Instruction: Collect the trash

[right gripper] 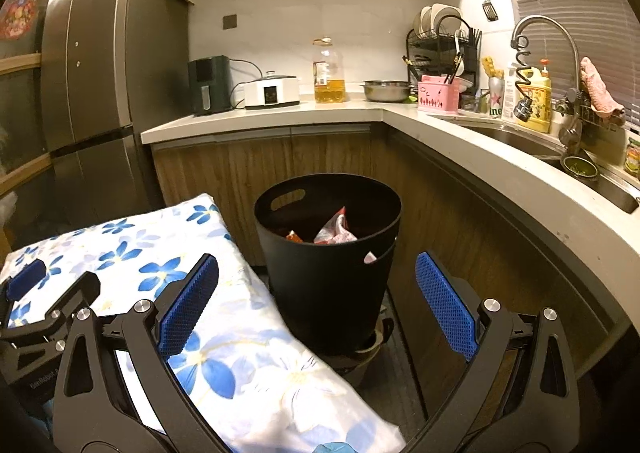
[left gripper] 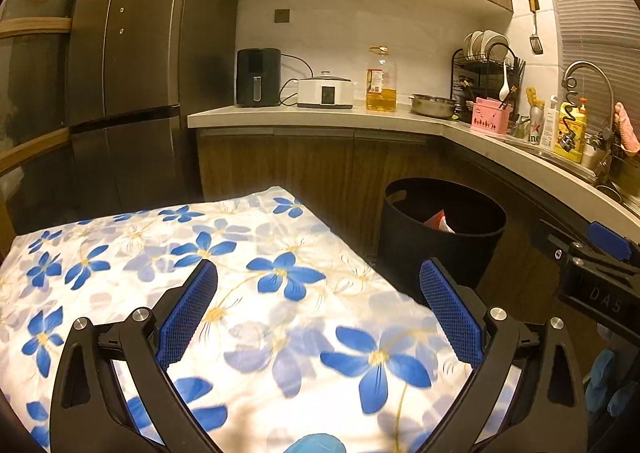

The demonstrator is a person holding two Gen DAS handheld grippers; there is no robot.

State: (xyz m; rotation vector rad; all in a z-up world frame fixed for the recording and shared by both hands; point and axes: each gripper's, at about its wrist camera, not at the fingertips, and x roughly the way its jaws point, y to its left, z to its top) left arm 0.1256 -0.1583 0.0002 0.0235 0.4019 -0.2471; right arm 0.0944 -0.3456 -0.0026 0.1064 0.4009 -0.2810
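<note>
Both the left gripper and the right gripper are held spread wide with nothing between the pads, above the flowered cloth beside the black bin. Crumpled wrappers (red and white, probably snack packets) already lie inside the bin. No loose trash can be made out on the cloth, so the collecting is judged nearly done; next, any remaining piece must be located before a grasp.

Fridge, oil bottle, dish rack.
</note>
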